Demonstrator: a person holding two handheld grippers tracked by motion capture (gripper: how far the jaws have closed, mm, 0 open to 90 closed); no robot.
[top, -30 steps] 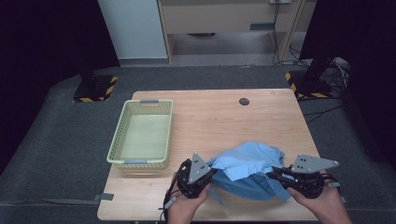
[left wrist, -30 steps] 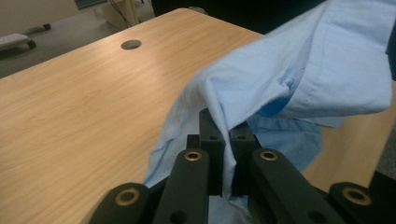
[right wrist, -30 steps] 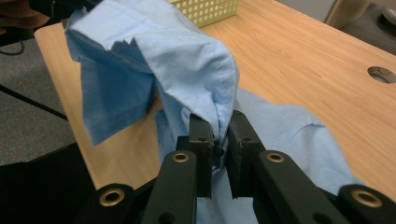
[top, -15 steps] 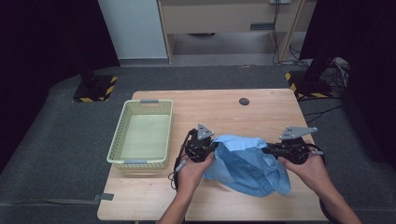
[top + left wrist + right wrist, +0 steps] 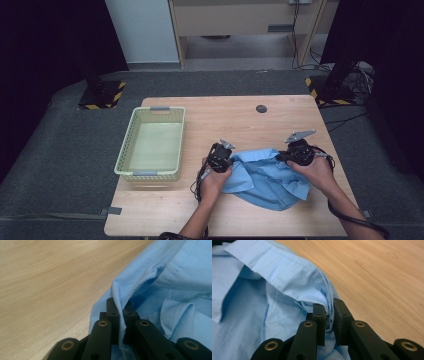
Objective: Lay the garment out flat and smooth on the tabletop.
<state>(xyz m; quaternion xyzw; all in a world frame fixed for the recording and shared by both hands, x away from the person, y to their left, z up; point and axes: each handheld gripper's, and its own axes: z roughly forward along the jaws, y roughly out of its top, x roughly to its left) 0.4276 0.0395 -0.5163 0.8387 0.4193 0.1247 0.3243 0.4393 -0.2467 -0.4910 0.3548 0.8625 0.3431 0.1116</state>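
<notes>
We hold the blue shirt point(image 5: 262, 177) low and right of centre in the high view, stretched side to side between our two hands, its bulk sagging onto the tabletop point(image 5: 230, 115) toward the bottom of the frame. The left gripper point(image 5: 220, 157) pinches its left edge, fingers point(image 5: 113, 315) pressed on a fold. The right gripper point(image 5: 295, 151) pinches the right edge, and the basket point(image 5: 131, 167) lies nearer our left hand.

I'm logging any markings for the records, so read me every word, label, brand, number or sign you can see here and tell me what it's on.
None: no readable text anywhere.
Blue shirt: plain cloth and stitching, no label showing.
Green basket: no writing.
Left gripper and right gripper: bare black jaws, no markings.
Yellow-and-black striped stand feet on the floor: hazard stripes only, no words.
</notes>
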